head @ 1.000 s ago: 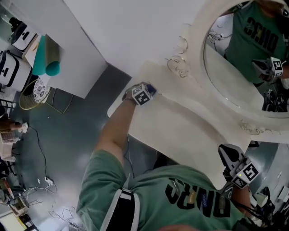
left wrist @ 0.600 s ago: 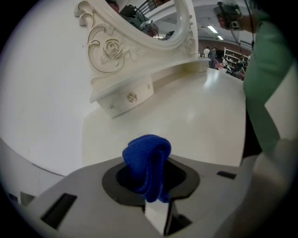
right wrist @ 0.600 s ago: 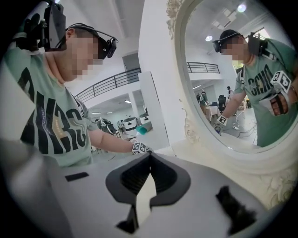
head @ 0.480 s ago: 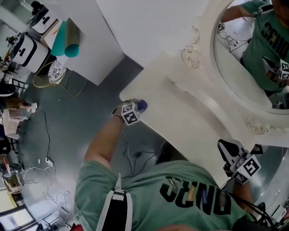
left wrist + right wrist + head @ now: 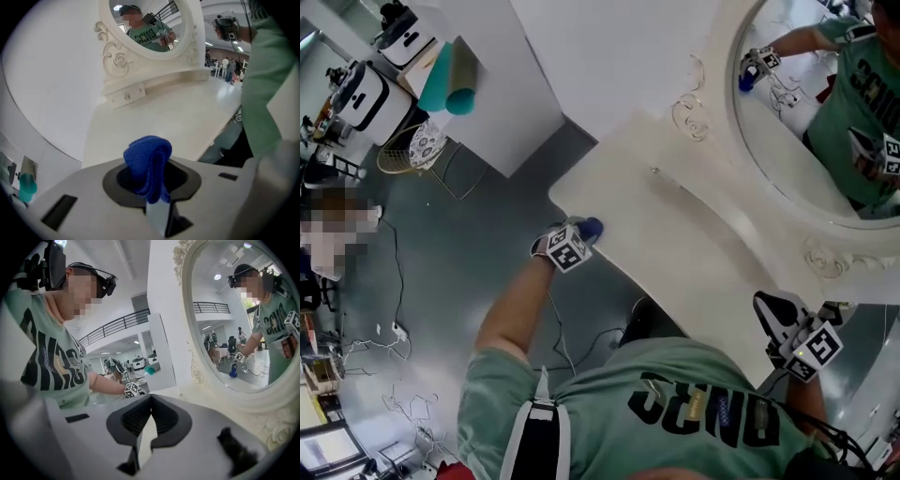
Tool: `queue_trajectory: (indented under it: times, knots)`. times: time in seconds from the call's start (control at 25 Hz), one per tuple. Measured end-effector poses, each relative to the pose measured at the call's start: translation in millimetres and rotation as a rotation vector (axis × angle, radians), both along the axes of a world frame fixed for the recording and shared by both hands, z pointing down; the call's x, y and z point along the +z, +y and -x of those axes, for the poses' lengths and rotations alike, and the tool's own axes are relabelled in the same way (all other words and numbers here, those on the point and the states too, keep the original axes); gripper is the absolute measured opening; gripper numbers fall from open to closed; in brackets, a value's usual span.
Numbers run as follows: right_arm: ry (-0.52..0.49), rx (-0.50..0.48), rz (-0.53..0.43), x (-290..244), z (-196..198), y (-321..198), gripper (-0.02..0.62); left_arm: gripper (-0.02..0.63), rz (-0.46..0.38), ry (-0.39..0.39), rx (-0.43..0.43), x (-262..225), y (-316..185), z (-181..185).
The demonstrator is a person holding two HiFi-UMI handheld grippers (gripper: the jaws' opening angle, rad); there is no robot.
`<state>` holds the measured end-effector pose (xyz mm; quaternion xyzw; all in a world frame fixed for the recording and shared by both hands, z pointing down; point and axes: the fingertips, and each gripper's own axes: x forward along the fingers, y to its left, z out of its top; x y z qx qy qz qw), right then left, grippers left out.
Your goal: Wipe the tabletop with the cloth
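Two risks: left gripper (image 5: 151, 180) jaws are pinching the bunched blue cloth (image 5: 146, 157) at the counter (image 5: 178, 117) corner, so it may be slipping off the edge or pulling loose, while right gripper (image 5: 149, 420) jaws are idling closed and empty.

My left arm (image 5: 517, 305) stretches toward 1 o'clock; the left tongs (image 5: 583, 232) are clamped on the cloth (image 5: 147, 161). The right tongs (image 5: 767, 311), at 4 o'clock, point toward 10 o'clock, tips together, empty.
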<state>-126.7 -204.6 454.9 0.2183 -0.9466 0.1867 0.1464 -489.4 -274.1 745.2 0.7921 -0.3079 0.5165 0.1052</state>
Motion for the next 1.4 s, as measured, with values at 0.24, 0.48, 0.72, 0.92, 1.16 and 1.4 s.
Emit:
queue_trajectory:
  times: [0.24,0.48,0.72,0.92,1.16,1.4]
  knots:
    - [0.003,0.100,-0.001,-5.3,12.2,-34.3,0.012,0.100,-0.099,-0.011,0.092,-0.1,-145.8,-76.4]
    - [0.045,0.165,0.035,4.9,12.7,-47.9,0.012,0.100,-0.105,-0.022,0.128,16.9,-198.4,-123.8]
    - [0.045,0.157,0.040,12.0,20.7,-57.3,0.012,0.101,-0.118,-0.015,0.127,24.4,-206.2,-129.3]
    - [0.038,0.107,0.019,6.9,30.4,-51.0,0.012,0.097,-0.107,-0.050,0.163,20.9,-177.2,-118.7]
    - [0.001,0.056,-0.018,1.5,11.4,-25.4,0.012,0.095,-0.044,-0.103,0.121,19.5,-67.8,-56.3]
    - [-0.051,0.016,-0.058,-6.5,-44.5,26.9,0.012,0.097,0.116,-0.104,-0.121,26.8,76.1,5.1]
